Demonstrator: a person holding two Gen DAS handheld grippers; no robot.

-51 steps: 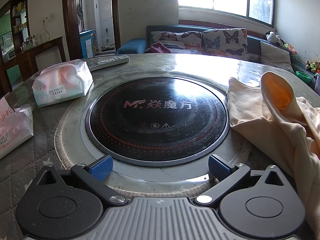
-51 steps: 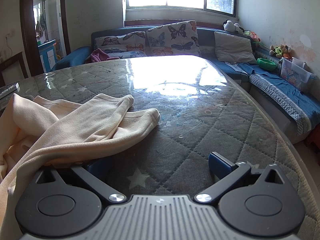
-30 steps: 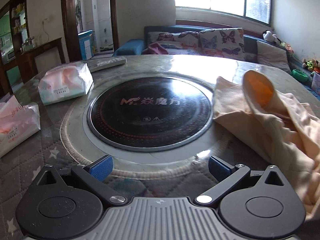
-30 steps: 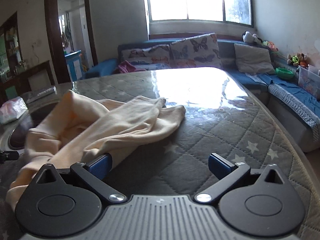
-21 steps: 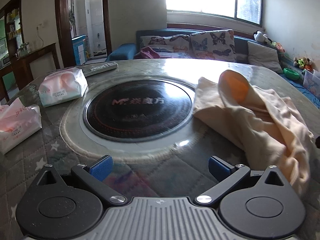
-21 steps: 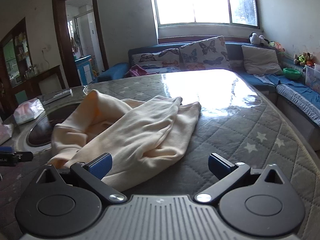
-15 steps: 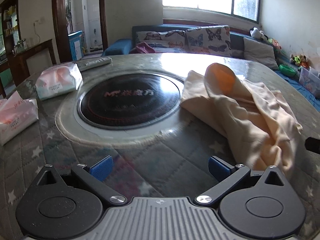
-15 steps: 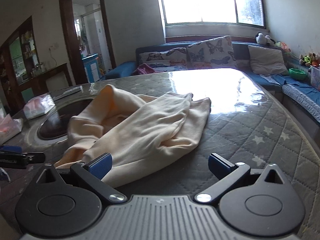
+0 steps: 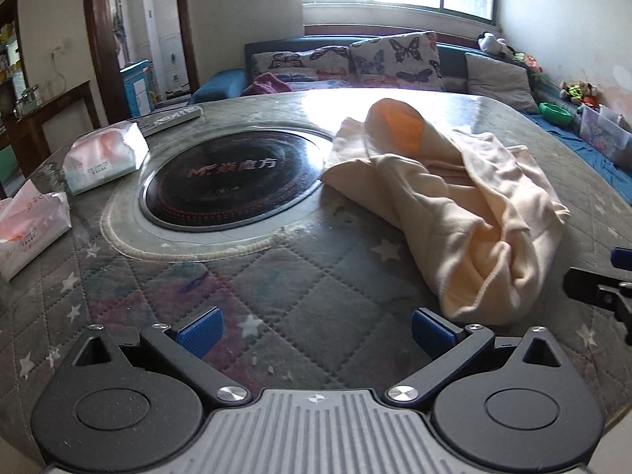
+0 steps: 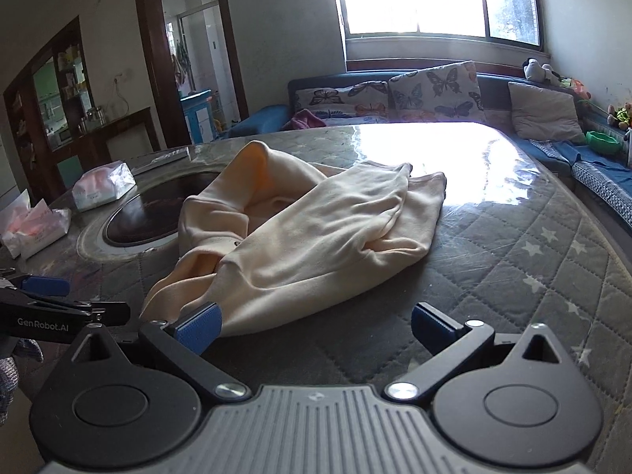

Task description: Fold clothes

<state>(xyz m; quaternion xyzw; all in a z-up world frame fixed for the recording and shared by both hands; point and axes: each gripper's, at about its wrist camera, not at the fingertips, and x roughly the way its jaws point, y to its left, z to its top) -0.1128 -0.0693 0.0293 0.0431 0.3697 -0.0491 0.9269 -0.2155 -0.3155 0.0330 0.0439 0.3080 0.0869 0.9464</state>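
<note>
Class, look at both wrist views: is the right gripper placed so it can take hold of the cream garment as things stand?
Probably yes. The right gripper is open, the cream garment lies just ahead with its near edge by the left finger, and nothing stands between them.

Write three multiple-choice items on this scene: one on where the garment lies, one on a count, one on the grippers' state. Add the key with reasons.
1. Where does the cream garment lie?
A. on the sofa
B. on the table, partly over the round hotplate's rim
C. on the floor

2. How many tissue packs sit on the table?
A. two
B. none
C. five

3. How do the grippers stand?
A. both shut on cloth
B. left shut, right open
C. both open, holding nothing

Key: 1 B, its edge overlaps the hotplate rim; 2 A, one tissue pack beside another; 3 C, left gripper and right gripper show spread blue pads.
</note>
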